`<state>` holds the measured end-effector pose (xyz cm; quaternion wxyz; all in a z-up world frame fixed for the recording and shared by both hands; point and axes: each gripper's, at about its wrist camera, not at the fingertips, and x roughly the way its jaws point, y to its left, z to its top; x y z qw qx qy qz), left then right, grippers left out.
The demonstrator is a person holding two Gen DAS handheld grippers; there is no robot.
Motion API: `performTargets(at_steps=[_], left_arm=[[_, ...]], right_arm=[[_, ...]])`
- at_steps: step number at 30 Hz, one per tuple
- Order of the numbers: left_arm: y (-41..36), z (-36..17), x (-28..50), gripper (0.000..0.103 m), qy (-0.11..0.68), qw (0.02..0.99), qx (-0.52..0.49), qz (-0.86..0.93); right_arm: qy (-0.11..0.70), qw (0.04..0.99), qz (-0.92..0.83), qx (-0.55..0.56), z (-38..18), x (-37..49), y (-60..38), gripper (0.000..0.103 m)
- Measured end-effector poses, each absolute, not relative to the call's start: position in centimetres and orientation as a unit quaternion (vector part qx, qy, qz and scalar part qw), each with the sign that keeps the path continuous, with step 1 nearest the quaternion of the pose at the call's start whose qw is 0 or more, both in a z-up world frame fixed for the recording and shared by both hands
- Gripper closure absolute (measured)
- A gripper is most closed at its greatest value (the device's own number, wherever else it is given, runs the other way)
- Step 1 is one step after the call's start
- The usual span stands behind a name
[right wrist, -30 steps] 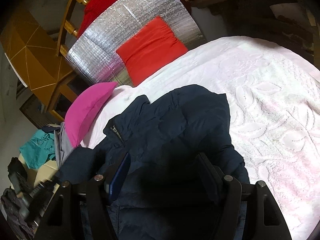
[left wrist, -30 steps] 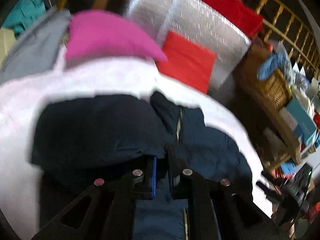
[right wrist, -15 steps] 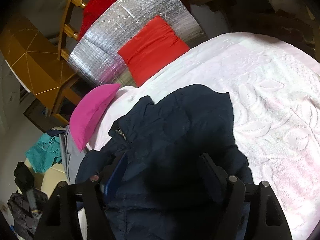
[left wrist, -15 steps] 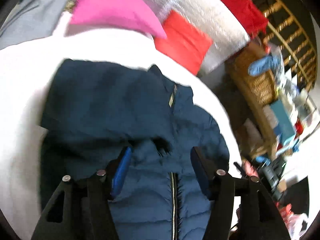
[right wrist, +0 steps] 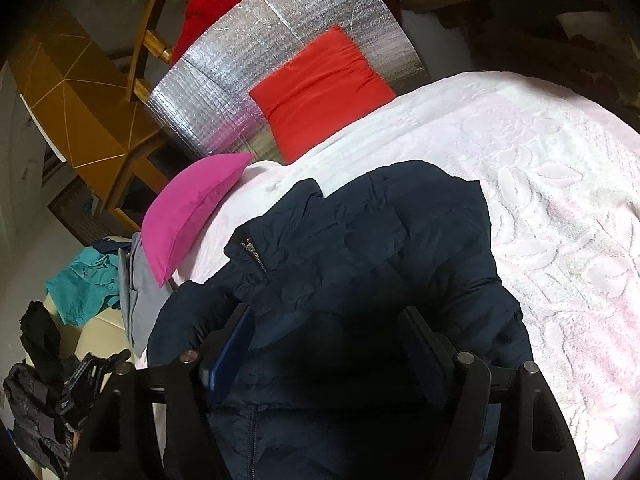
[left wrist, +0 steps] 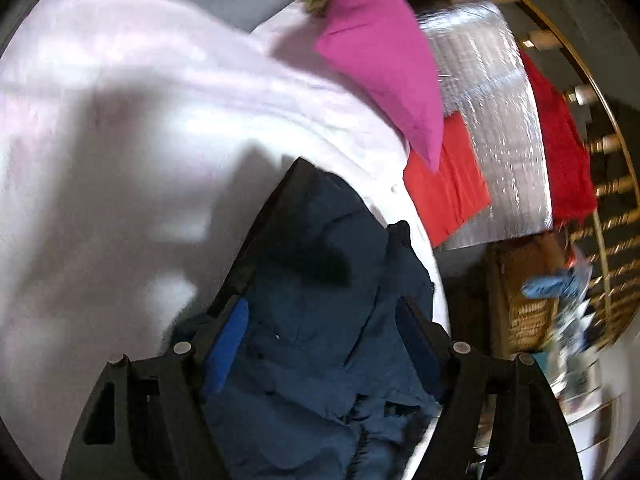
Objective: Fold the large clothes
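A: Jacket (right wrist: 360,248), dark navy and puffy, lies spread on a bed with a white textured bedspread (right wrist: 560,208). Its collar and zip point toward a pink pillow (right wrist: 188,208).

B: What are the tongs doing?

A: Both are over the jacket, on the side away from the pillow. The left tongs (left wrist: 320,344) are apart, holding nothing. The right tongs (right wrist: 326,344) are also apart, empty, with fabric showing between the fingers.

B: Why hover there?

A: Likely to pick a grip spot for a fold. Beyond the pillow, a red cushion (right wrist: 320,88) leans on a silver foil sheet (right wrist: 260,60).
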<state>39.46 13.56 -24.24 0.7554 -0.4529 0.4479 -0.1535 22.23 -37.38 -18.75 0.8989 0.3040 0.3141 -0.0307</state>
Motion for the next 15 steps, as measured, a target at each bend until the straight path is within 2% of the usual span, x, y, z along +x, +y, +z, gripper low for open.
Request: performTargets(at_steps=[10, 15], left_arm=[[11.9, -23.8, 38.5, 0.027, 0.467, 0.737, -0.464, -0.153], [11.8, -25.8, 39.8, 0.029, 0.473, 0.725, -0.482, -0.135]], right_arm=[[0.318, 0.894, -0.031, 0.314, -19.1, 22.5, -38.1, 0.025], [0.325, 0.895, -0.029, 0.305, -19.3, 22.9, -37.8, 0.025]])
